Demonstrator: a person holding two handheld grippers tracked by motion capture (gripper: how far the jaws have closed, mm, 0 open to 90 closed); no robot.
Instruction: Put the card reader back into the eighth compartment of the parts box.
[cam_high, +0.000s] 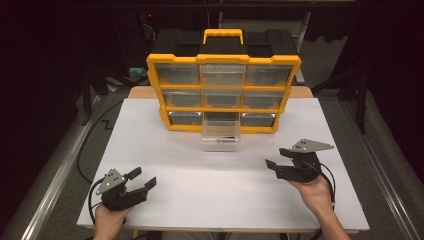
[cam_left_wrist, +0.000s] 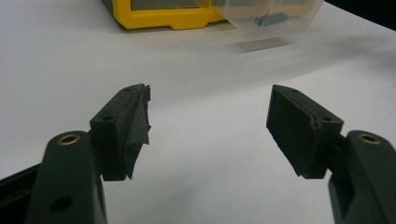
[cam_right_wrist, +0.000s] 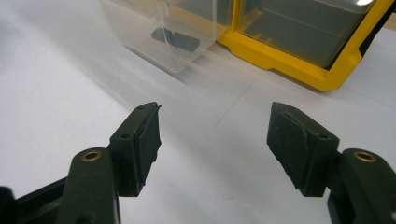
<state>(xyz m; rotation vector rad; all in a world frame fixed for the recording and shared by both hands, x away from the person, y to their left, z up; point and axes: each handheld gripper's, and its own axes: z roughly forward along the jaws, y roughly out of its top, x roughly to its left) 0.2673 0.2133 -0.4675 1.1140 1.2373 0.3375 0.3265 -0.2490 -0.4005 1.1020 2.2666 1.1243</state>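
A yellow drawer cabinet (cam_high: 223, 92) stands on a white table (cam_high: 200, 200). Its bottom middle clear drawer (cam_high: 220, 136) is pulled out, a small dark part inside. Left gripper (cam_high: 145, 179) and right gripper (cam_high: 276, 160) wait nearer the person, jaws apart, empty. The drawer likely awaits emptying or closing.

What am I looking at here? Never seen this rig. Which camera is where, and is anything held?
No robot arm: a person holds a two-jaw gripper in each hand. The high view looks down on the white table, with the left gripper and right gripper near its front edge. The other two pictures come from cameras riding on each gripper, looking along its black jaws. At the back stands a yellow drawer organizer. One clear drawer is pulled out in front of it, with a small dark part inside. Both grippers are open and hold nothing.
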